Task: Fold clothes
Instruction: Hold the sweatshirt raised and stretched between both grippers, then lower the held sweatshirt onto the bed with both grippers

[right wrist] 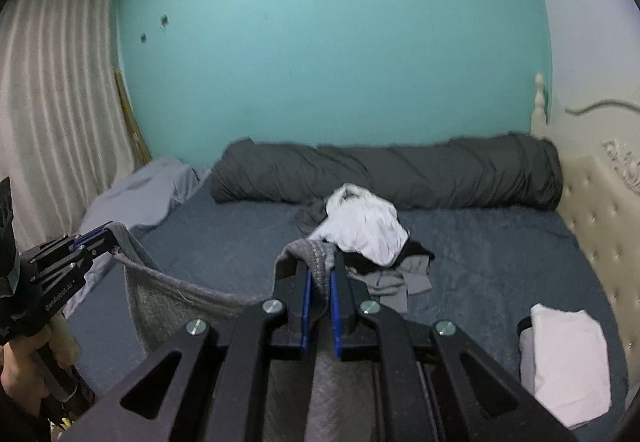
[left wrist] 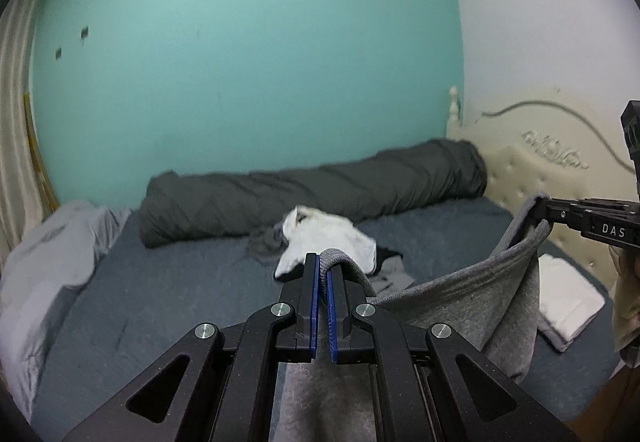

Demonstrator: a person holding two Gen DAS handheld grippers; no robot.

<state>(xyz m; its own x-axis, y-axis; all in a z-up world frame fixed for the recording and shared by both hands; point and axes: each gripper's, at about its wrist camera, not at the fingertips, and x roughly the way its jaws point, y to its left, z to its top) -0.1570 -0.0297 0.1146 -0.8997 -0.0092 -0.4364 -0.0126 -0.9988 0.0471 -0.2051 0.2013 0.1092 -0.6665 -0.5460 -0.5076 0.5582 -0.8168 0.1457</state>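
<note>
Both grippers pinch grey garment (left wrist: 472, 306) slung between them over bed (left wrist: 180, 302): left gripper (left wrist: 322, 266), right gripper (right wrist: 320, 274) clamped on hem. Lettering: "DAS", "GenRobot.AI".

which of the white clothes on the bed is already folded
The white garment lying flat near the cream headboard is folded into a neat rectangle. The other white one sits crumpled atop the loose pile mid-bed.

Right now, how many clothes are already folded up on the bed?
1: a white folded garment lies alone on the bed near the padded headboard. The loose pile in the middle isn't folded and may hide more.
</note>
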